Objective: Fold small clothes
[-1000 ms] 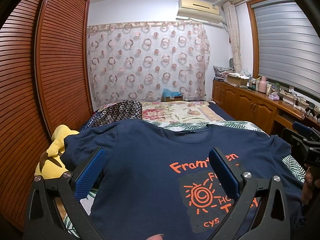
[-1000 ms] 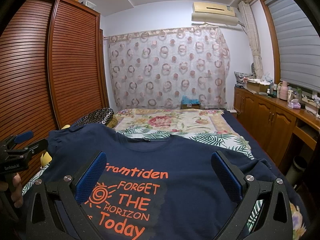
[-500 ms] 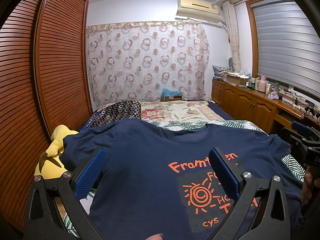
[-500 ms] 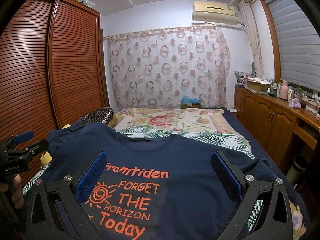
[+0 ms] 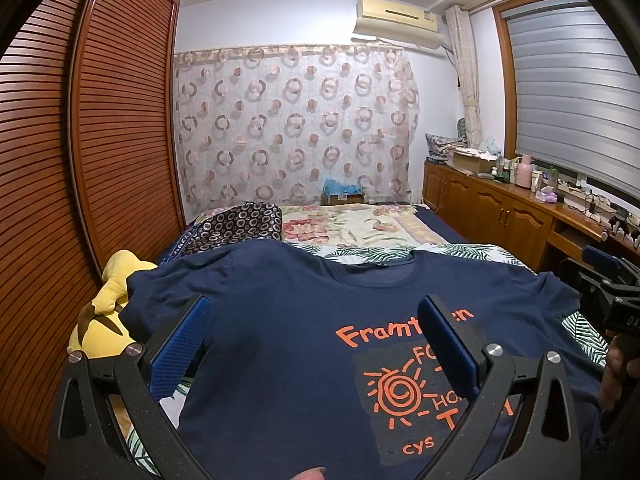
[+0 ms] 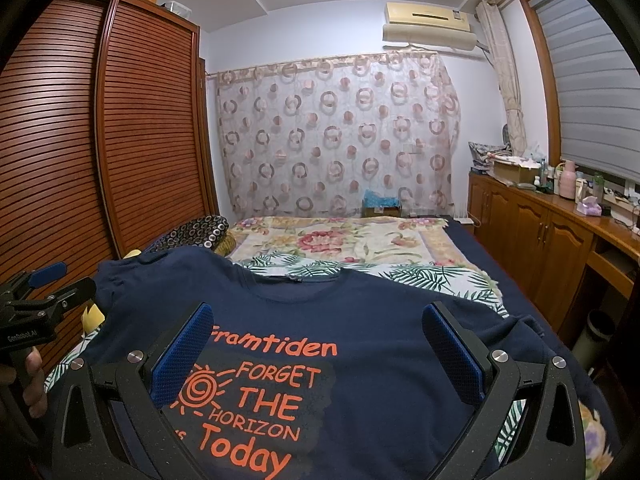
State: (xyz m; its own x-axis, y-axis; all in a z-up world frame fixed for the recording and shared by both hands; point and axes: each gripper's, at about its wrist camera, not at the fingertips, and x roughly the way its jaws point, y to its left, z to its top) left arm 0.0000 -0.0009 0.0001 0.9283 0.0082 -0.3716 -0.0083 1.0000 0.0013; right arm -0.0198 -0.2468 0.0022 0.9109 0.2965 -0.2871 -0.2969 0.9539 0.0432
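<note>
A navy T-shirt (image 5: 288,320) with orange print lies flat, front up, on the bed, collar toward the far end; it also shows in the right wrist view (image 6: 380,320). My left gripper (image 5: 312,336) is open and empty, hovering above the shirt's left half. My right gripper (image 6: 316,344) is open and empty above the shirt's right half. Each gripper shows at the edge of the other's view: the right one (image 5: 608,280), the left one (image 6: 44,292).
The bed (image 6: 340,240) carries a floral quilt and a dark patterned pillow (image 5: 236,224). A yellow plush toy (image 5: 108,308) lies by the shirt's left sleeve. A slatted wardrobe (image 5: 80,160) runs along the left. Wooden cabinets (image 6: 540,232) with bottles line the right wall.
</note>
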